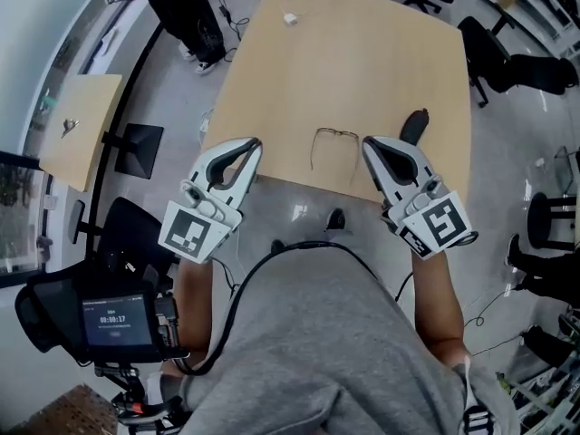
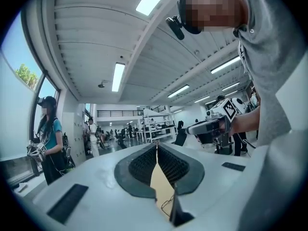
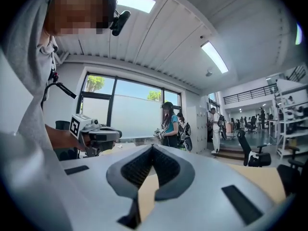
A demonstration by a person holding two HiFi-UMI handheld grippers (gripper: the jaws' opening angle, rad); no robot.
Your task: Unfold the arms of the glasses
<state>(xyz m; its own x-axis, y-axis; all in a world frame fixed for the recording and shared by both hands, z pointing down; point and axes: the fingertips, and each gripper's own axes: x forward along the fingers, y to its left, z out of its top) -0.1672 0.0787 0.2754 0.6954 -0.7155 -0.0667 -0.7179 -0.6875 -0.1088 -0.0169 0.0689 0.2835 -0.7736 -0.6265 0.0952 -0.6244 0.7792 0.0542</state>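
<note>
The thin-framed glasses point(image 1: 335, 148) lie on the wooden table point(image 1: 362, 62) near its front edge, both arms spread out toward me. My left gripper point(image 1: 252, 145) is held up off the table, left of the glasses, shut and empty. My right gripper point(image 1: 372, 145) is raised on their right, also shut with nothing in it. In the left gripper view the pads meet at the tip point(image 2: 157, 146), and the glasses point(image 2: 167, 206) show far below through the slit. In the right gripper view the jaws point(image 3: 153, 148) are closed too. Neither gripper touches the glasses.
A black oblong object point(image 1: 414, 127) lies on the table right of the glasses, and a small white item point(image 1: 290, 18) sits at the far edge. Office chairs point(image 1: 507, 66) stand to the right. A smaller table point(image 1: 82, 125) is at the left. People stand in the room point(image 3: 168, 124).
</note>
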